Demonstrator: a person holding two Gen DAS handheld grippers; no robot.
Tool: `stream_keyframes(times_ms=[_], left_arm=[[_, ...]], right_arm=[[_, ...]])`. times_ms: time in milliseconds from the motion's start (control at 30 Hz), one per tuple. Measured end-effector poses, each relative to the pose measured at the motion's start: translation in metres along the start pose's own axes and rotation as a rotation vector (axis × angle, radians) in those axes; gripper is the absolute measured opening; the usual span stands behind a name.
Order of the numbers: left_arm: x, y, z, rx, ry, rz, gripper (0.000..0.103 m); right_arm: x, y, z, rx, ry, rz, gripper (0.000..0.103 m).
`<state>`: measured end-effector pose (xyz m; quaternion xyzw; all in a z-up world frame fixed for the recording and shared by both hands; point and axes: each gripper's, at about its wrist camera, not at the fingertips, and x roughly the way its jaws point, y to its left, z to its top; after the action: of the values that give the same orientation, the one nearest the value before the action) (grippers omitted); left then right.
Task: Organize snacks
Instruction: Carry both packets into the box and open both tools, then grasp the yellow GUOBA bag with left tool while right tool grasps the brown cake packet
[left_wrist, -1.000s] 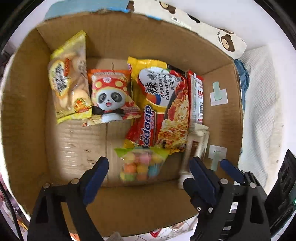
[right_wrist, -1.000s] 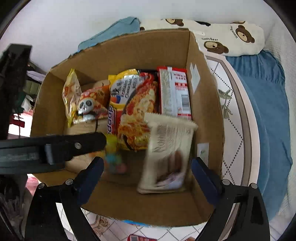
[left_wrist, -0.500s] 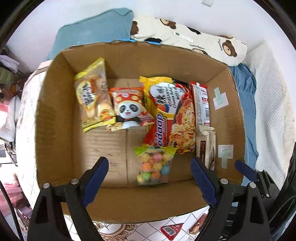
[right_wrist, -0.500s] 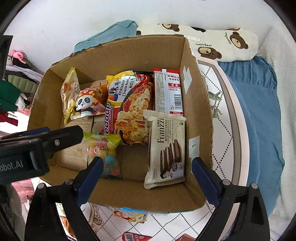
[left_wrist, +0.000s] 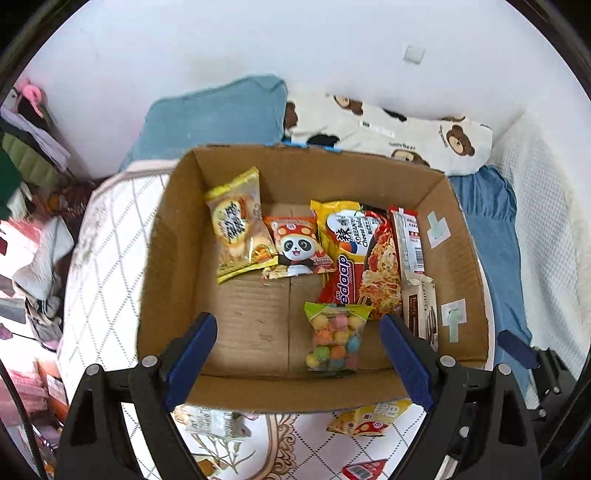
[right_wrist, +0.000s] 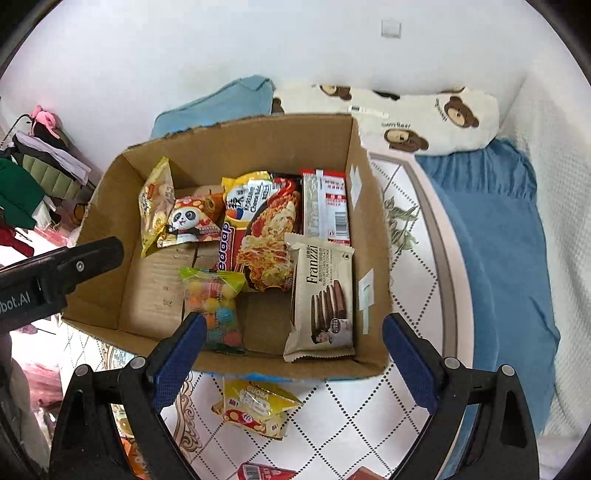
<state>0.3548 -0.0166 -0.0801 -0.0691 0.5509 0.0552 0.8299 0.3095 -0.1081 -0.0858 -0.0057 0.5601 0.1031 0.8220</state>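
An open cardboard box on a patterned mat holds several snacks. Inside lie a yellow biscuit bag, a panda packet, a noodle pack, a red-and-white bar, a bag of coloured balls and a beige Franzzi wafer pack. My left gripper is open and empty above the box's near wall. My right gripper is open and empty above the near wall too.
Loose snacks lie on the mat in front of the box: a yellow Guoba bag, a white packet and red packets. A bear-print pillow and blue bedding lie behind and to the right. Clothes are piled at the left.
The wafer pack dropped from my right gripper into the box's right side. Both grippers have pulled up and back from the box, so the box looks smaller now.
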Motion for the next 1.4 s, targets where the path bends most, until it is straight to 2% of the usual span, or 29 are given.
stream_keyframes(times_ms=[200,500,567,700,767,933,1000,1133,1233,1300,1400], left_arm=[[-0.026,0.003,-0.022,0.012,-0.073,-0.009,0.090],[-0.074,0.002,-0.060,0.051,-0.225,-0.002,0.090],[-0.082,0.003,-0.066,0.050,-0.246,-0.007,0.090],[-0.093,0.005,-0.084,0.042,-0.268,-0.021,0.090],[-0.091,0.005,-0.095,0.046,-0.253,-0.026,0.090],[-0.048,-0.009,-0.127,0.093,-0.099,-0.050,0.090],[-0.019,-0.025,-0.136,0.167,-0.010,-0.047,0.090],[0.031,-0.059,-0.144,0.339,0.084,0.002,0.090],[0.062,-0.077,-0.143,0.403,0.185,-0.014,0.090],[0.080,-0.084,-0.141,0.421,0.241,-0.008,0.090],[0.095,-0.095,-0.139,0.442,0.264,-0.007,0.090]], right_arm=[[-0.034,-0.002,-0.017,0.004,-0.094,-0.001,0.098],[-0.091,0.003,-0.043,-0.016,-0.238,-0.021,0.098],[-0.106,0.005,-0.049,-0.014,-0.265,-0.002,0.098],[-0.117,0.004,-0.065,-0.004,-0.237,0.067,0.098],[-0.109,0.000,-0.078,0.002,-0.181,0.073,0.098],[-0.074,-0.028,-0.123,0.082,-0.064,0.050,0.094],[-0.052,-0.052,-0.147,0.160,0.003,0.060,0.067],[-0.013,-0.089,-0.186,0.308,0.115,0.038,0.067],[0.016,-0.115,-0.216,0.427,0.196,0.038,0.068],[0.038,-0.129,-0.237,0.517,0.258,0.067,0.069],[0.056,-0.139,-0.262,0.603,0.313,0.102,0.070]])
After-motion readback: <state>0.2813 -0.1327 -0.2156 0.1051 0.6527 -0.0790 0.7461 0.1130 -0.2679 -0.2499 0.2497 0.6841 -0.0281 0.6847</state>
